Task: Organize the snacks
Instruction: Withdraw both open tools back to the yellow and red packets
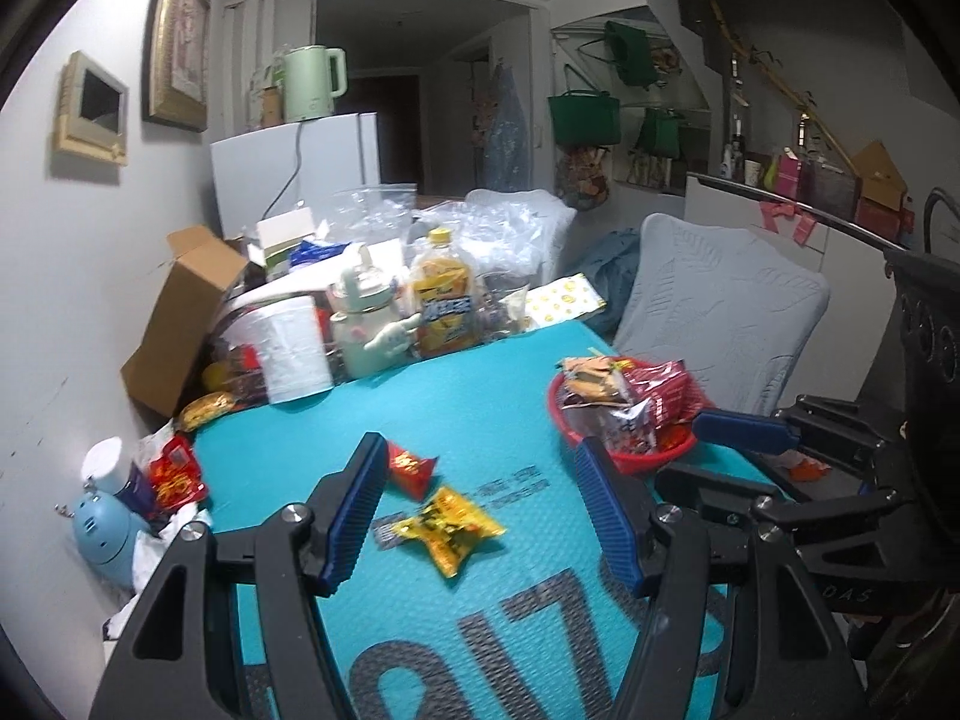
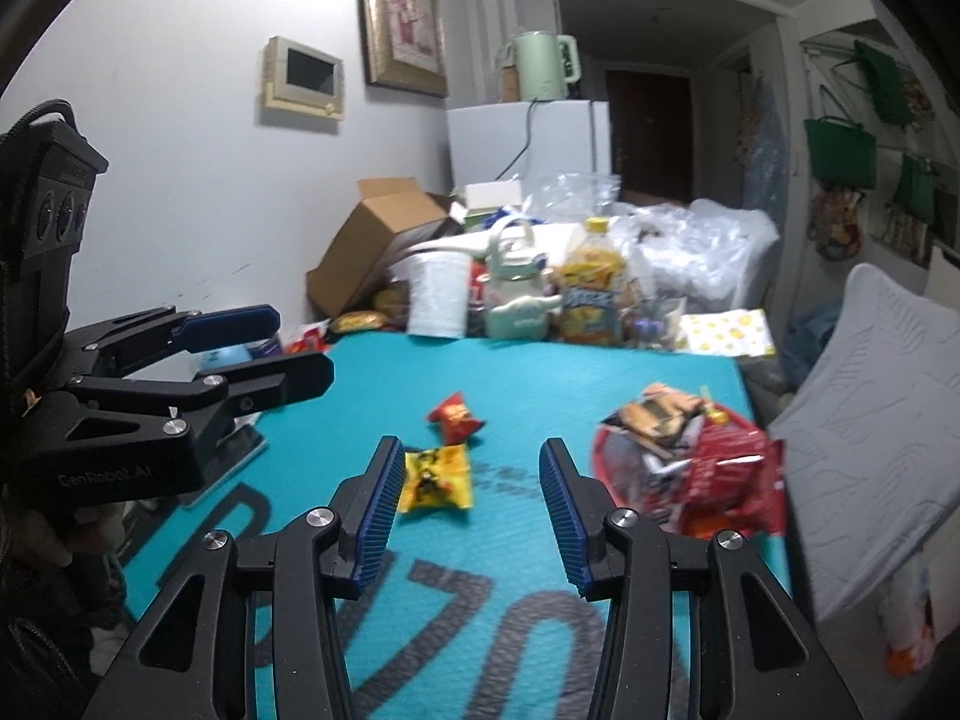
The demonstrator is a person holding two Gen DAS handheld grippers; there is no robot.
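Note:
A yellow snack packet (image 1: pixel 447 528) (image 2: pixel 435 477) lies on the turquoise mat (image 1: pixel 480 408) (image 2: pixel 480 360), with a small red packet (image 1: pixel 408 468) (image 2: pixel 455 416) just beyond it. A red basket (image 1: pixel 636 456) (image 2: pixel 606 450) full of snack packets stands at the mat's right side. My left gripper (image 1: pixel 480 510) hangs open over the mat, the yellow packet lying between and below its blue-padded fingers. My right gripper (image 2: pixel 471 492) is open too, empty, with the yellow packet near its left finger (image 2: pixel 381 510). Each gripper shows in the other's view, the right gripper (image 1: pixel 744 450) beside the basket, the left gripper (image 2: pixel 264 348) at the left.
Clutter fills the table's far end: a paper roll (image 1: pixel 294 348), a pale jug (image 1: pixel 366 324), an orange drink bottle (image 1: pixel 444 300), plastic bags and a cardboard box (image 1: pixel 180 312). More packets (image 1: pixel 177 474) sit at the left edge. A padded chair (image 1: pixel 720 300) stands at right.

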